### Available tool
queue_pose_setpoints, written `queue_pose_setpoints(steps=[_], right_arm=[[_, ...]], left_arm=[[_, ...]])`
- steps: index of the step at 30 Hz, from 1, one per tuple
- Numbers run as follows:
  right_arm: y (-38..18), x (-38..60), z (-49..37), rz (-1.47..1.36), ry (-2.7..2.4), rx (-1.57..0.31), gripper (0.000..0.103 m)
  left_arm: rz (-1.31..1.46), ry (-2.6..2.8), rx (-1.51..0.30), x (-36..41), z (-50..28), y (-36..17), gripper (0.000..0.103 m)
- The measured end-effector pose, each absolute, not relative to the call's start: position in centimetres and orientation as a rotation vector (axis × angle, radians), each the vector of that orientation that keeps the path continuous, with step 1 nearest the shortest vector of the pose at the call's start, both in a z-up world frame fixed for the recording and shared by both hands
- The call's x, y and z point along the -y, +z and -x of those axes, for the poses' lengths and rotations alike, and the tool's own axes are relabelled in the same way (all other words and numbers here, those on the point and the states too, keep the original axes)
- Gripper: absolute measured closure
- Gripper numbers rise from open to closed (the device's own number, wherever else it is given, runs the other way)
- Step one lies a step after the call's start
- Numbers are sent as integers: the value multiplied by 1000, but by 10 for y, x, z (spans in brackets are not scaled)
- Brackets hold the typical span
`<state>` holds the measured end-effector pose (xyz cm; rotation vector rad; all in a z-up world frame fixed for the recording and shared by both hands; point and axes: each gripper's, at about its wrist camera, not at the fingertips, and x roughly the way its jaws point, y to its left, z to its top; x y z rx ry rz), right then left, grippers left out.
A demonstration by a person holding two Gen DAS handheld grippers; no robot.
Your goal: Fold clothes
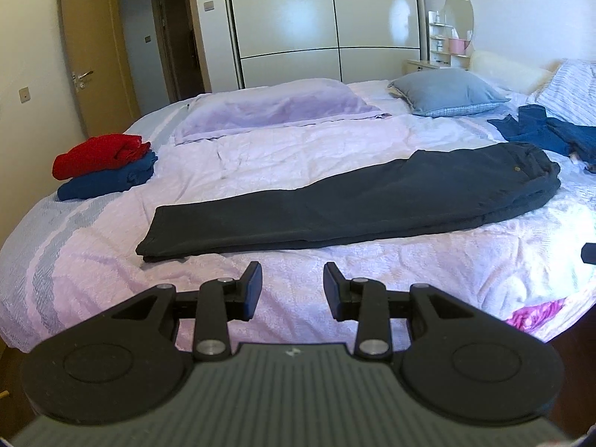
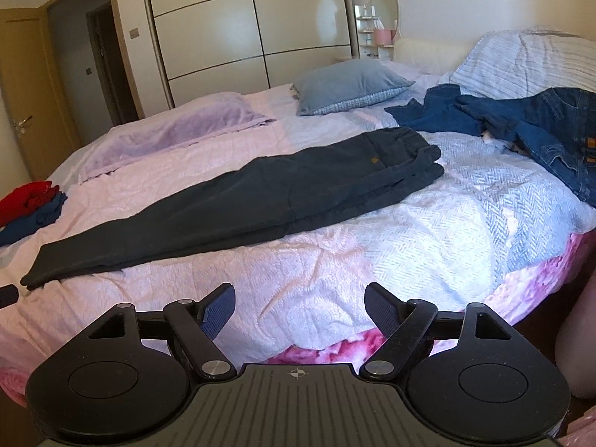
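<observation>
- My left gripper hangs just off the near edge of the bed, jaws parted, nothing between them, level and aimed across the covers.
- My right gripper sits the same way at the near edge further right, jaws spread wider, empty too; its blue pads face each other over the quilt.
- Under both is a pale lilac-and-white quilt, creased, with a pink floral sheet showing below its edge.
- The trousers, dark and folded lengthwise leg on leg, lie flat across the middle of the bed: hems toward my left, waistband toward my right. They are just beyond both grippers, not touched by either.
- Far left on the bed is a stack: a red garment folded on top of a blue one.
- Far right, blue jeans lie rumpled and unfolded, near the waistband but apart from it.
- Behind the trousers lie a lilac blanket and a grey pillow; a striped pillow leans at the headboard.
- Beyond the bed stand a white wardrobe, an open wooden door on the left and a round mirror over small shelves.
- Nothing lies between my grippers and the trousers but bare quilt.
</observation>
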<state>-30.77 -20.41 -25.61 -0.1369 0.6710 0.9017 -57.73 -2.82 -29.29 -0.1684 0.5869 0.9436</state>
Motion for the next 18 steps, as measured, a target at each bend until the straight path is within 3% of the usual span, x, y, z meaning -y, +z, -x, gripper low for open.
queue_pose_setpoints(steps=[18], right_arm=[[-266, 154, 282, 181, 988, -703, 23]], left_arm=[[257, 992, -626, -14, 546, -310, 71]])
